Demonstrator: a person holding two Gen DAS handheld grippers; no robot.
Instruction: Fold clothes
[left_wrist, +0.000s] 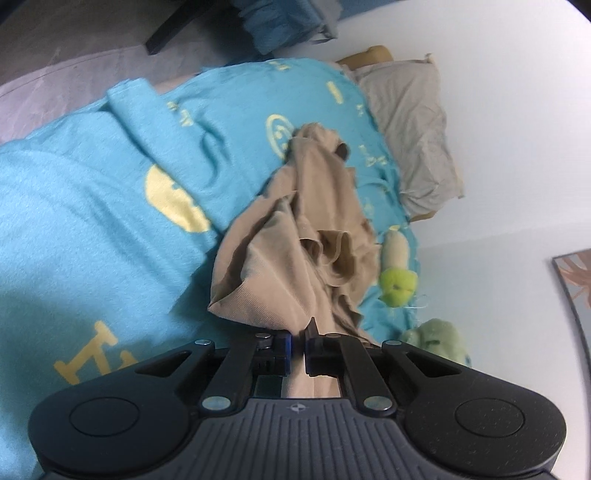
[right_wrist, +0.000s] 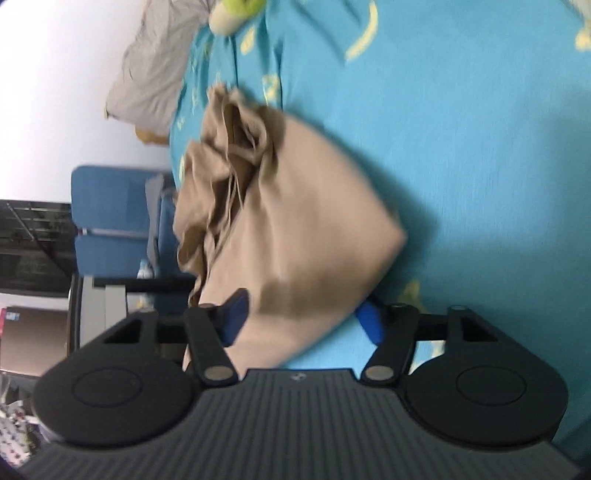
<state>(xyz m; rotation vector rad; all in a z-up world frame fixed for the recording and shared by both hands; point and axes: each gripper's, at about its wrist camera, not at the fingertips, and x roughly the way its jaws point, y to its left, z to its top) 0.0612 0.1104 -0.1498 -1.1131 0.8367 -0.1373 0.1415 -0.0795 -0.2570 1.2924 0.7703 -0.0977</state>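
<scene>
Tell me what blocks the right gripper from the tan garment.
Nothing visible. The right gripper has its jaws spread wide with the tan garment already between them, on the blue bedspread.

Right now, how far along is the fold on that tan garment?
Early. Nothing looks folded: the tan garment is bunched and creased on the blue blanket. In hand: left gripper shut on its edge; right gripper open around it. Left: spreading flat, every fold.

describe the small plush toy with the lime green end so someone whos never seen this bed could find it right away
Start at the bed's turquoise blanket with yellow prints, then find the crumpled beige garment held by the left gripper. The plush toy lies beside that garment, toward the white wall. Its cream body and lime green end distinguish it from the paler green plush nearby.
</scene>
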